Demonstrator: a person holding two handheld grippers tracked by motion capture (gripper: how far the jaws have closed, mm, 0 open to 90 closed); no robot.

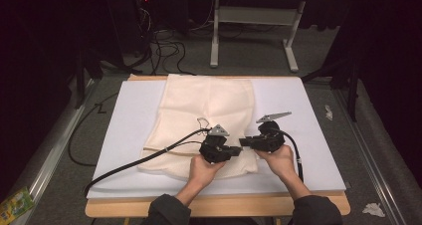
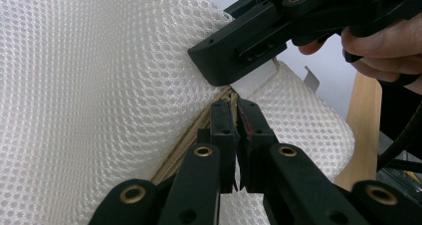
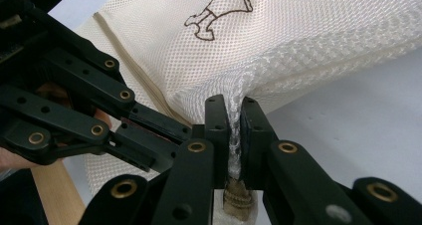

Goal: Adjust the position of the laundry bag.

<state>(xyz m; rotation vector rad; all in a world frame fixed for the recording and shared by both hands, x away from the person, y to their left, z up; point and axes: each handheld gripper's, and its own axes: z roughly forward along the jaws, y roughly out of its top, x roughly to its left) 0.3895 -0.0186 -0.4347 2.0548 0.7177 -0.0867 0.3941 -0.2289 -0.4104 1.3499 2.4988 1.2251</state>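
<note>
A cream mesh bag [image 1: 206,120] lies flat on the white-covered tabletop [image 1: 308,135], its long axis running away from the person. The honeycomb netting is slightly rumpled. A tan zipper [image 3: 130,70] runs along one side near the near end, and a small brown outline figure [image 3: 214,11] is printed on the fabric. The near right corner is bunched and lifted.

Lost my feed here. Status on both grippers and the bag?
Left gripper shut on zipper. Right gripper shut on mesh laundry bag corner. Bag flat on white board. Nothing in the way.
</note>
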